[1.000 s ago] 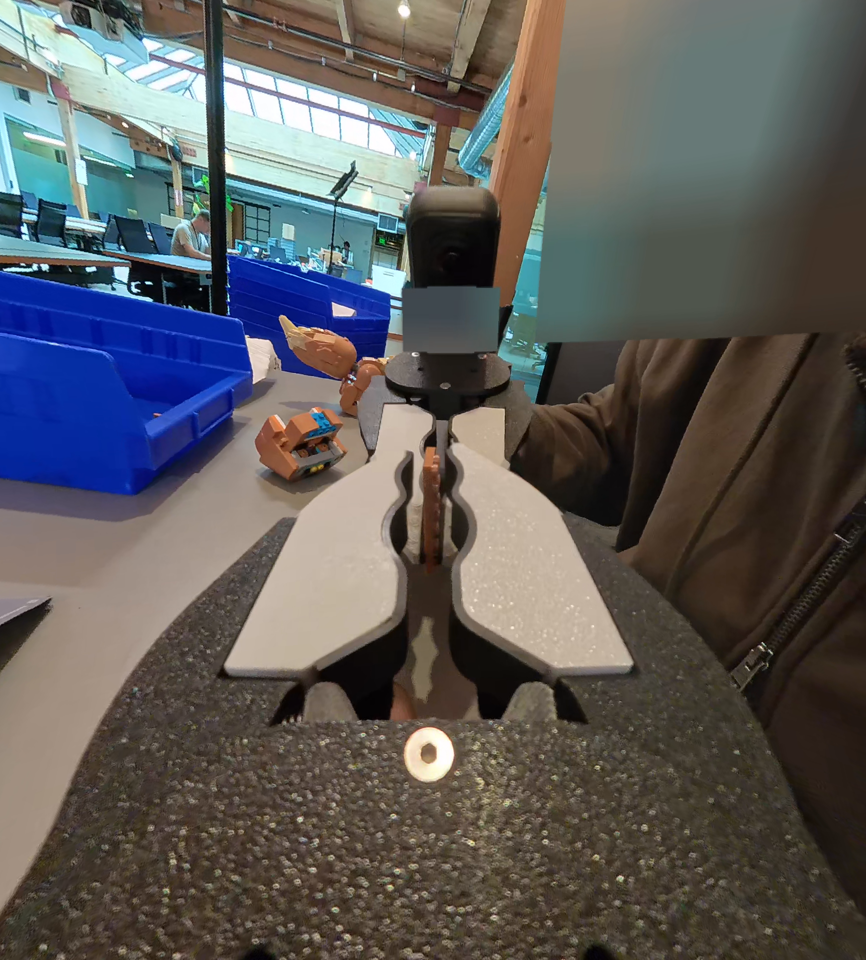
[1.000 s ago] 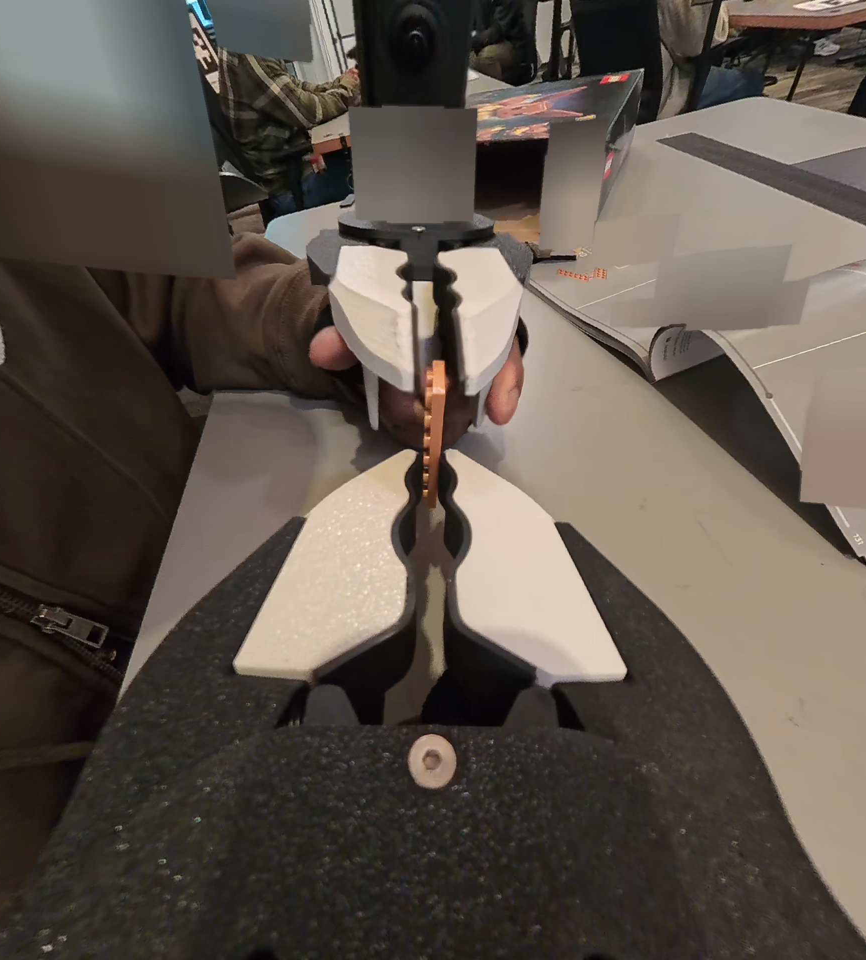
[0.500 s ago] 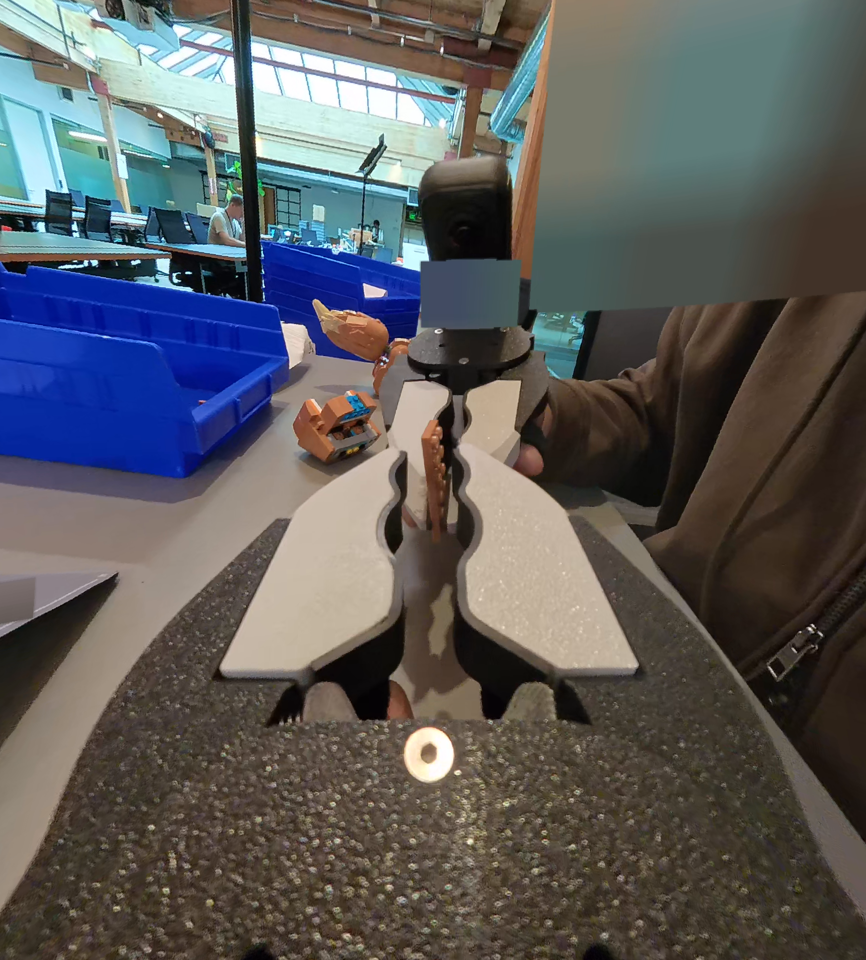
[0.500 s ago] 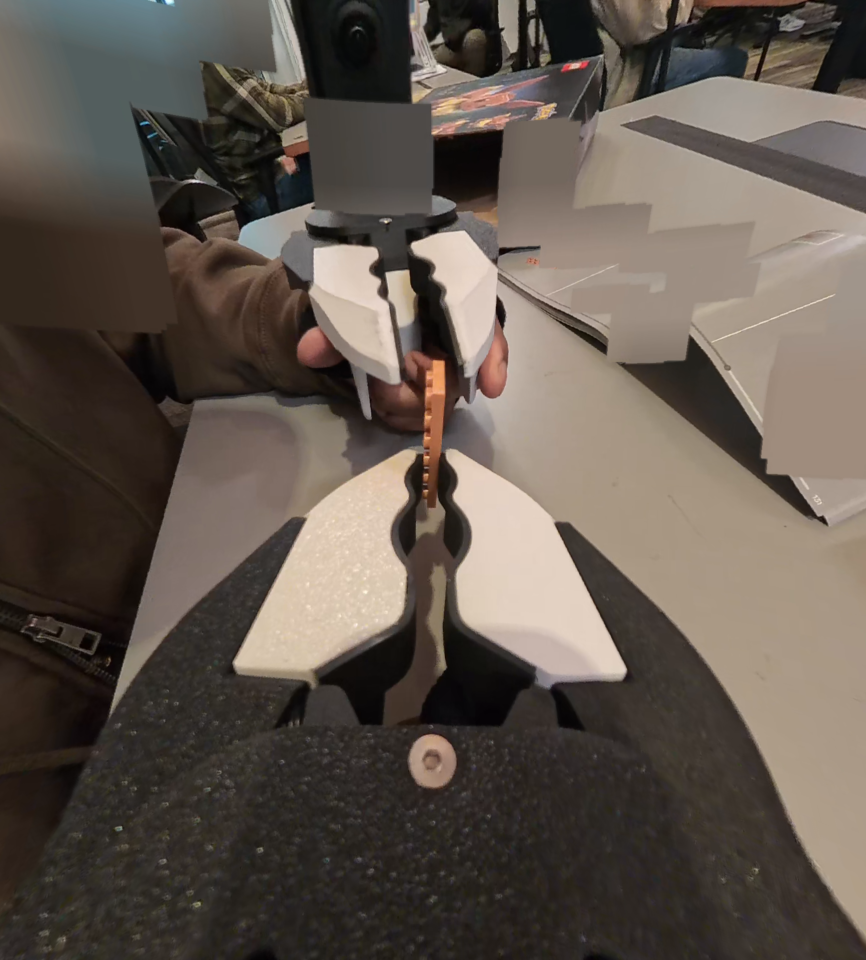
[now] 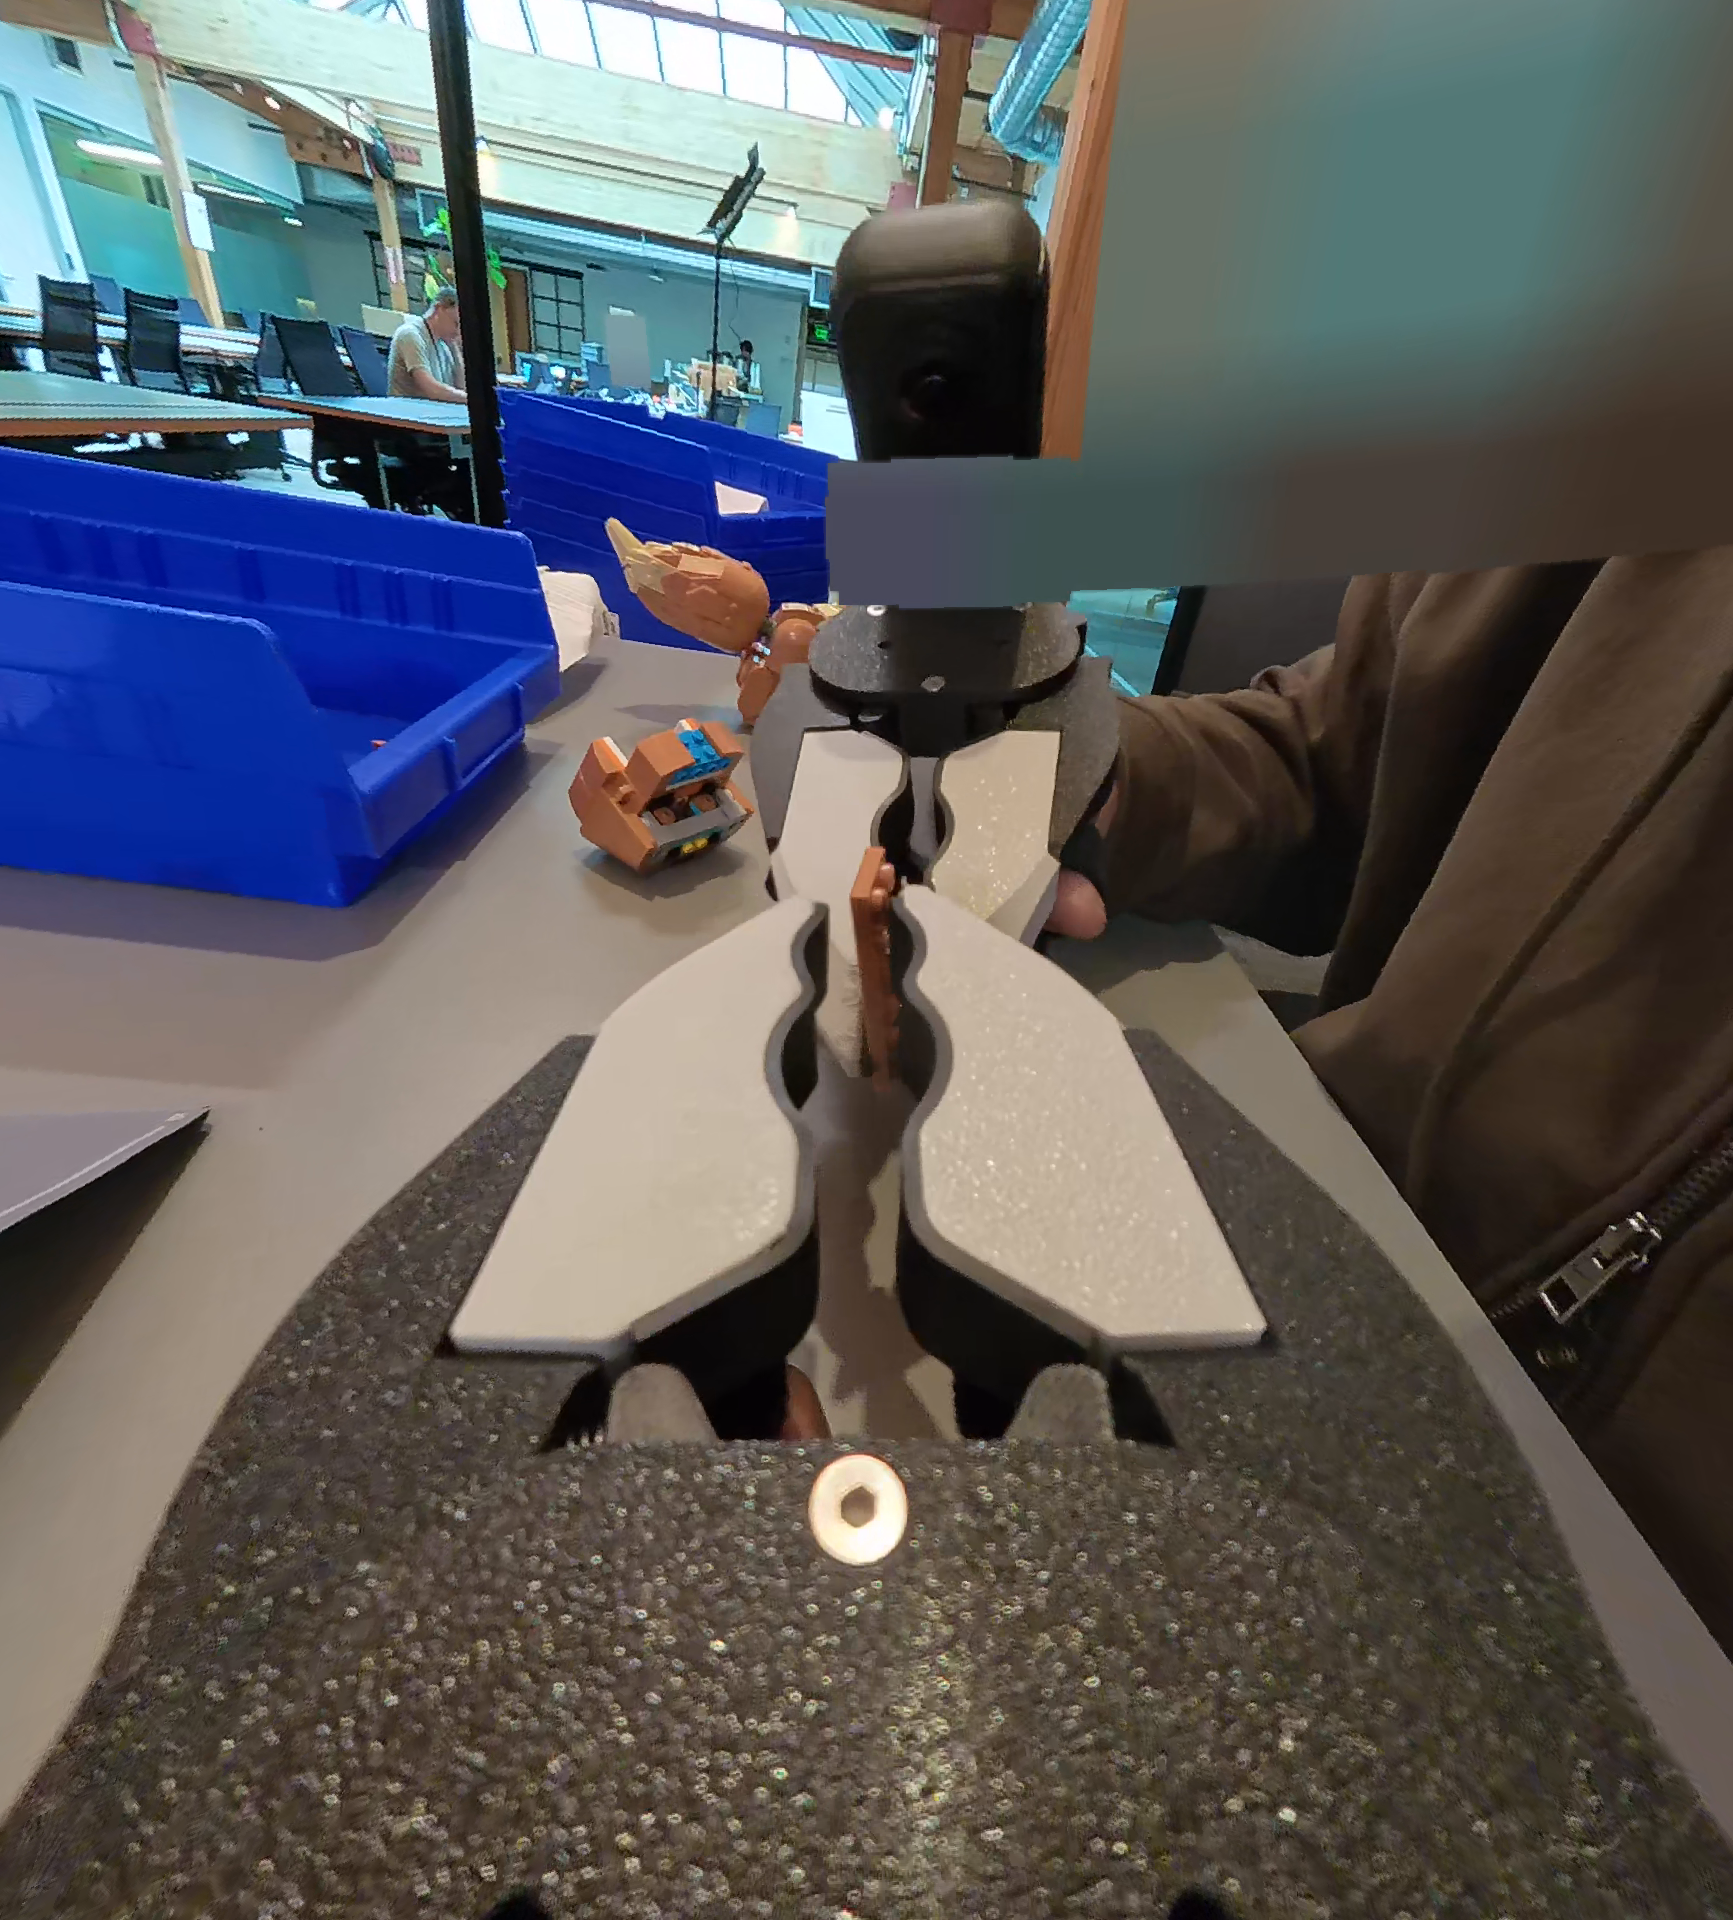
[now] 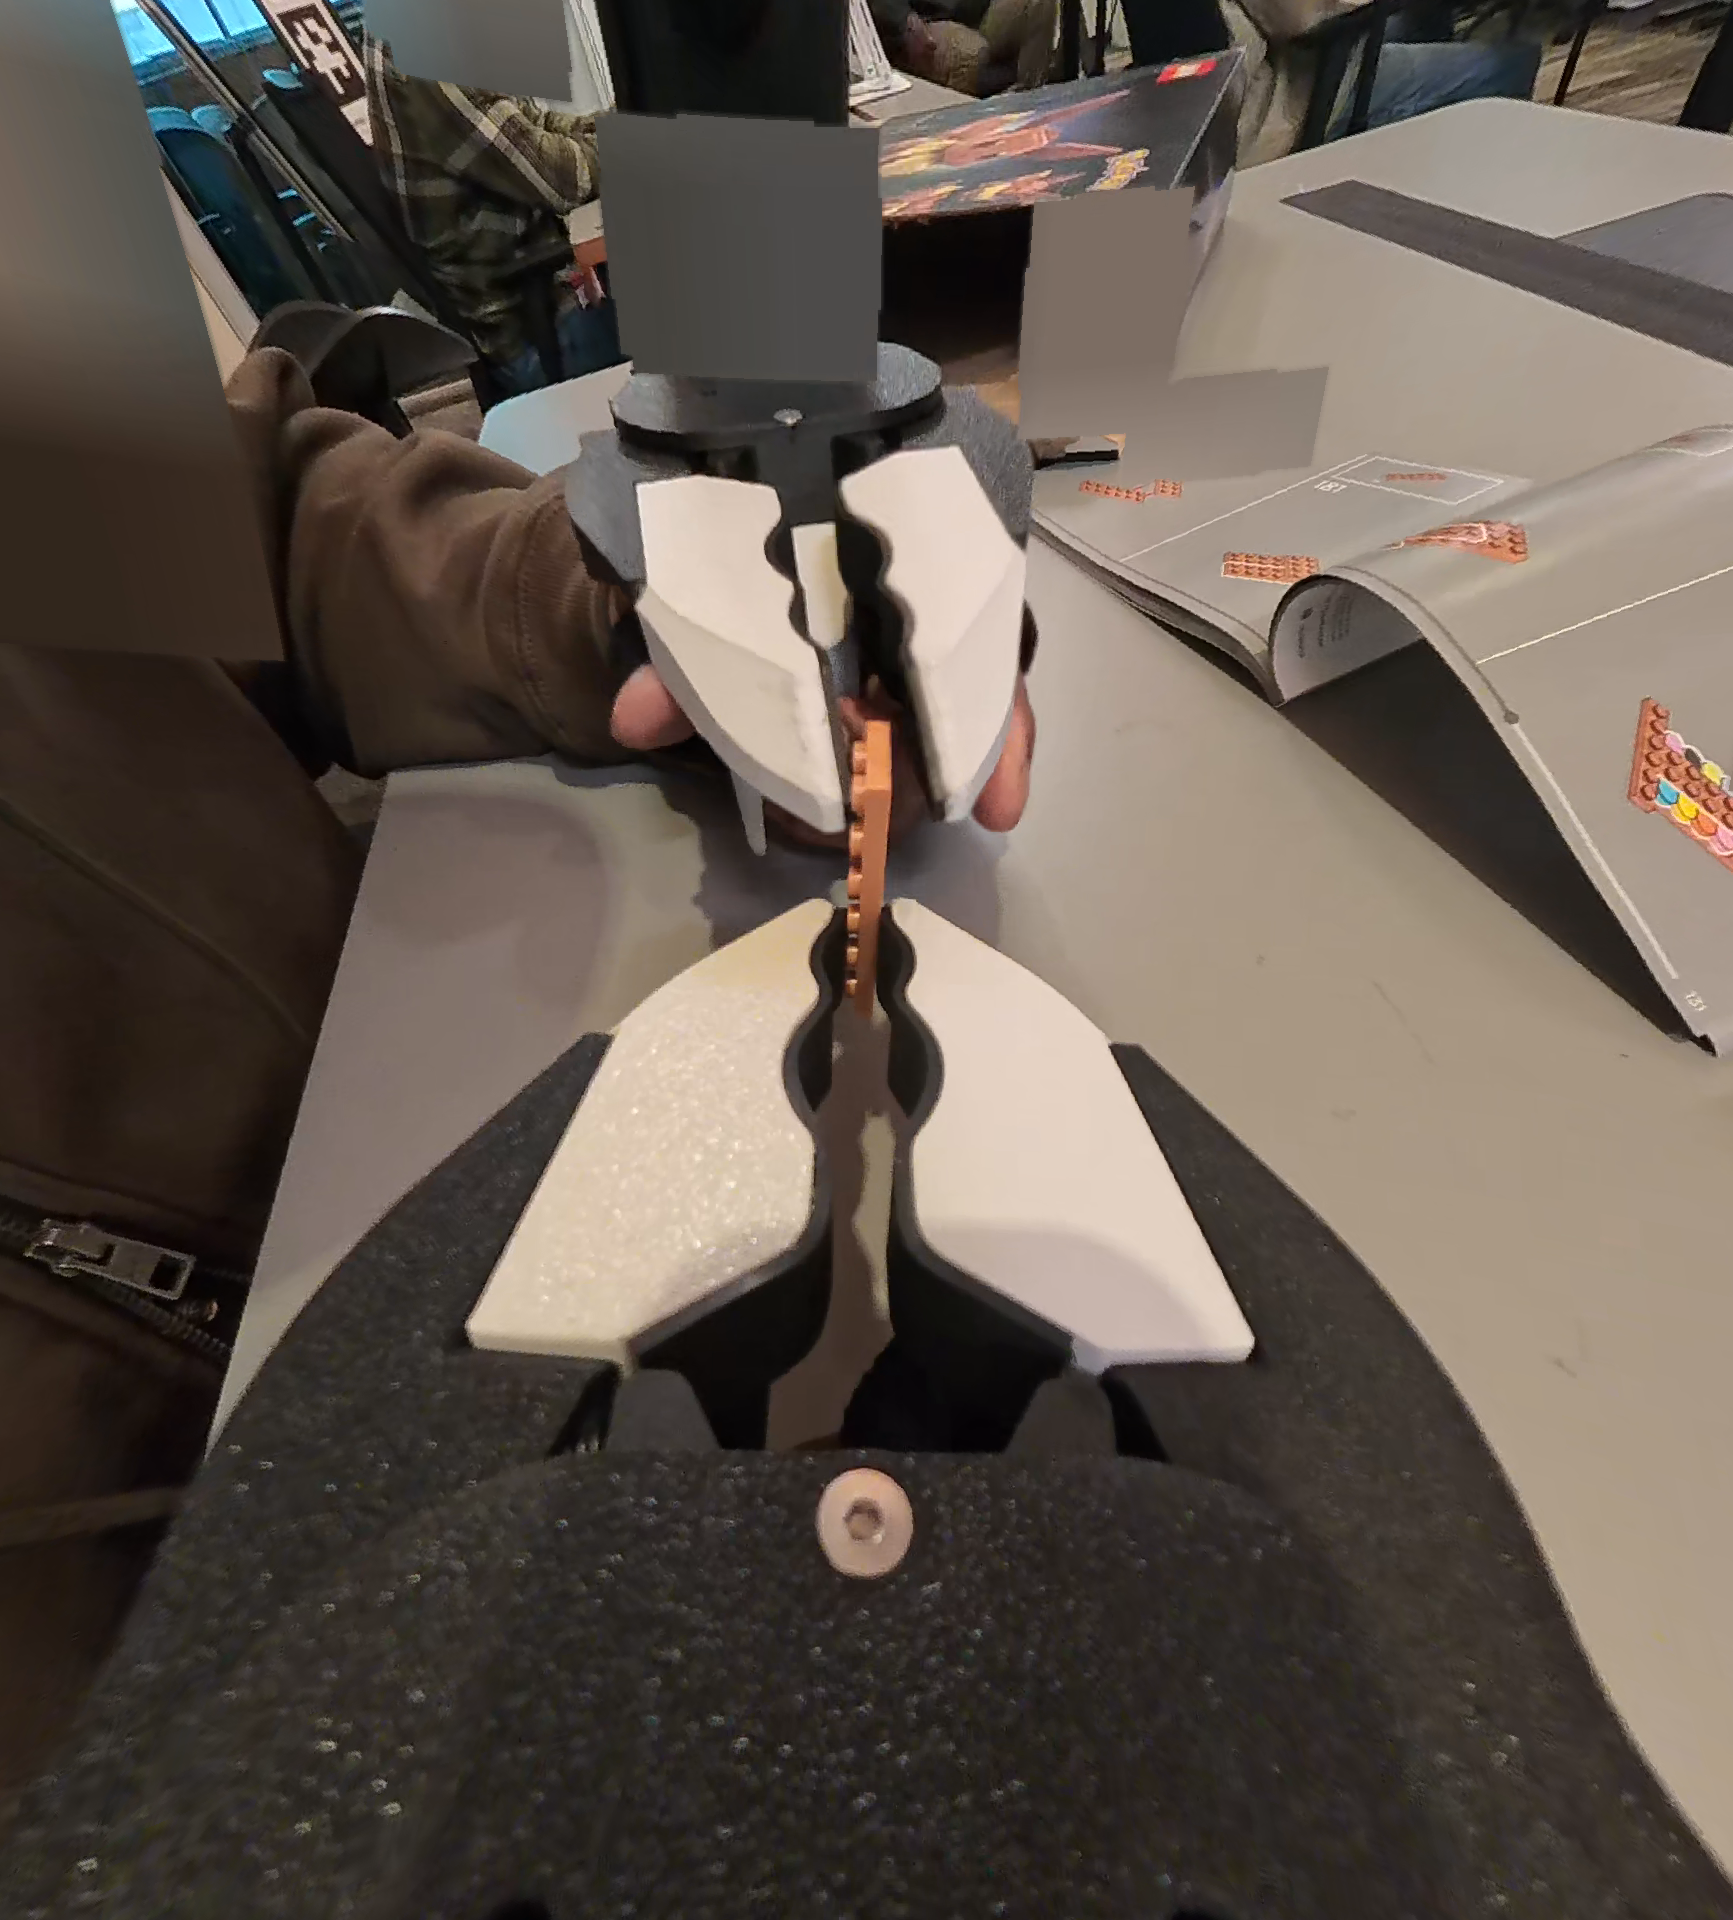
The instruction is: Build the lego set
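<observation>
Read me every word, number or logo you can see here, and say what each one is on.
I can't repeat writing; here is what bears it.
Open instruction booklet, on the table to the right: small printed page and step numbers.
Dark box behind it: small red logo, lettering blurred.
Black-and-white marker, top left: pattern only.

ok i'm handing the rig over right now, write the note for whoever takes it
Left gripper: jaws look slightly open around one end of the brown plate.
Right gripper: shut on the plate's other end, plate edge-on above the grey table.
Things: small brown sub-build and larger brown figure lie by the blue bins; instruction booklet lies open on the table.
Done: plate picked up, held between the two grippers.
Left: join the plate to the build, probably following the booklet.
</observation>
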Action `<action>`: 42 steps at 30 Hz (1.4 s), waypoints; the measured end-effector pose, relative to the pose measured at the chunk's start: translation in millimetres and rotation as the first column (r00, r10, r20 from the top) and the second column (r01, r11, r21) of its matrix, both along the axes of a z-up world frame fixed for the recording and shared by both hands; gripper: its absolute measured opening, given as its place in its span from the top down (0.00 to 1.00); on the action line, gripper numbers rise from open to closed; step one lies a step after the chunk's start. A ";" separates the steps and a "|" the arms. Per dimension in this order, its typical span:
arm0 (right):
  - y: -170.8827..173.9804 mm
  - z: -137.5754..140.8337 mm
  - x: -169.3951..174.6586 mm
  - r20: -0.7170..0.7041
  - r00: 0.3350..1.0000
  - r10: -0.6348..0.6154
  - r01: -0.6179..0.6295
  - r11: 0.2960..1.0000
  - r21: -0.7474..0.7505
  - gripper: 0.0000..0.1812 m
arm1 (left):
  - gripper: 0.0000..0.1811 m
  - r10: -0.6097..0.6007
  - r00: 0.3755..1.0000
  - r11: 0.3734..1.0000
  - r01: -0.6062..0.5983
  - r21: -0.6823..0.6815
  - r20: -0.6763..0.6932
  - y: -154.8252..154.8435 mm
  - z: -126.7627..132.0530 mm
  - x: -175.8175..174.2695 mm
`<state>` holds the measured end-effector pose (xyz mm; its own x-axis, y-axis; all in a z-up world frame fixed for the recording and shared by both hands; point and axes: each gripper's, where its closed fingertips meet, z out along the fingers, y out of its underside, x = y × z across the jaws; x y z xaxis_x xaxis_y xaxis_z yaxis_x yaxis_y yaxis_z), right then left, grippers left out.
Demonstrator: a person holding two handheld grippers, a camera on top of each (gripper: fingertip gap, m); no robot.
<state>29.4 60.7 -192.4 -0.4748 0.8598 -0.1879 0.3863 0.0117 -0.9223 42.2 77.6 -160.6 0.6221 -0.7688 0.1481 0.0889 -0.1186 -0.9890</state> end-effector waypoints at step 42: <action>33.6 -16.1 -8.1 -0.017 0.986 -0.167 0.166 0.953 0.253 0.85 | 0.97 0.052 0.996 0.995 -0.046 -0.084 0.070 7.1 1.7 -15.2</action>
<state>21.3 94.3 -208.4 -0.3206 0.9462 0.0441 0.4066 0.1795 -0.8958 27.0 84.6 -159.0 0.6439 -0.7211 0.2557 0.1673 -0.1934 -0.9668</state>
